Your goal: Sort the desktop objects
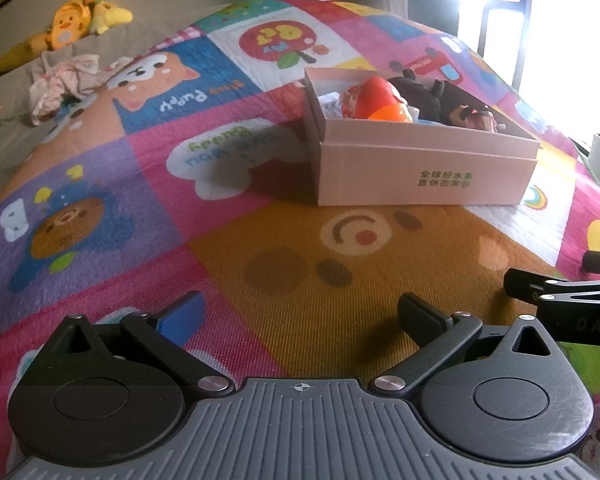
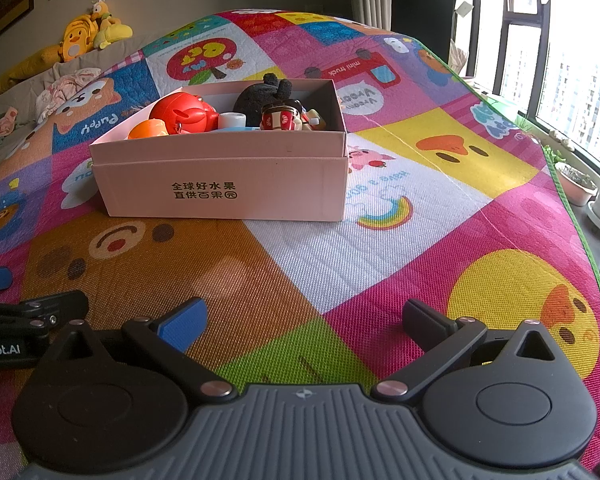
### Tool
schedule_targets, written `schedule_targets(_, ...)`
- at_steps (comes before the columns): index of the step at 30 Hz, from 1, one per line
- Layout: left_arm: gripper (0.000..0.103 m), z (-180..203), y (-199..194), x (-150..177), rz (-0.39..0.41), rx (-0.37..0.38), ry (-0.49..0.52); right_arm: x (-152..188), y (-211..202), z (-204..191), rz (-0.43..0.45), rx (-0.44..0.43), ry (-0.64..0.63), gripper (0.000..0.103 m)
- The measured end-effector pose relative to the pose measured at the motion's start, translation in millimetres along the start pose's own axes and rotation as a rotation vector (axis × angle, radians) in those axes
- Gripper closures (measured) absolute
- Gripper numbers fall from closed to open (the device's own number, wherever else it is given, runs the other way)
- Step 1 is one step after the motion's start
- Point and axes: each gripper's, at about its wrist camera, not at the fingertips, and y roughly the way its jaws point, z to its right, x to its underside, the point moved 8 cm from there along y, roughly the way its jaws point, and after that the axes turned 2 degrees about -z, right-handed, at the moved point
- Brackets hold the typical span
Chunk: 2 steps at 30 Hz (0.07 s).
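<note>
One pink cardboard box sat open-topped on the patchwork play mat, dark printed characters in two lines on its near long wall. In the left wrist view the same box lay ahead and to the right, the print green and mirrored.

Contents, counted from the right wrist view:
- one red round plastic toy, glossy, at the left end
- one orange rounded piece just beside and below it, against the near wall
- one black plush toy, ears poking above the rim
- one small figure in red and white with dark hair, in front of the plush
- one white cylinder between red toy and plush

Anything deeper in the box was hidden by the wall.

Left gripper: jaws spread wide, nothing between them, low over the orange bear panel of the mat. Right gripper: jaws likewise wide apart and empty, over the green and pink panels, box well ahead of it. Both grippers sat side by side, each showing at the edge of the other's view.

Far left: one pile of yellow plush toys by the wall, one crumpled cloth below it.
</note>
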Motion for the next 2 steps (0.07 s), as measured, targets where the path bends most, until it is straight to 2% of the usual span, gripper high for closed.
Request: schedule_targets(2,0.000,0.8,0.3,-0.5,-0.008,0.000,0.006,0.0,-0.1,0.6,0.000,-0.001,0.001,0.000)
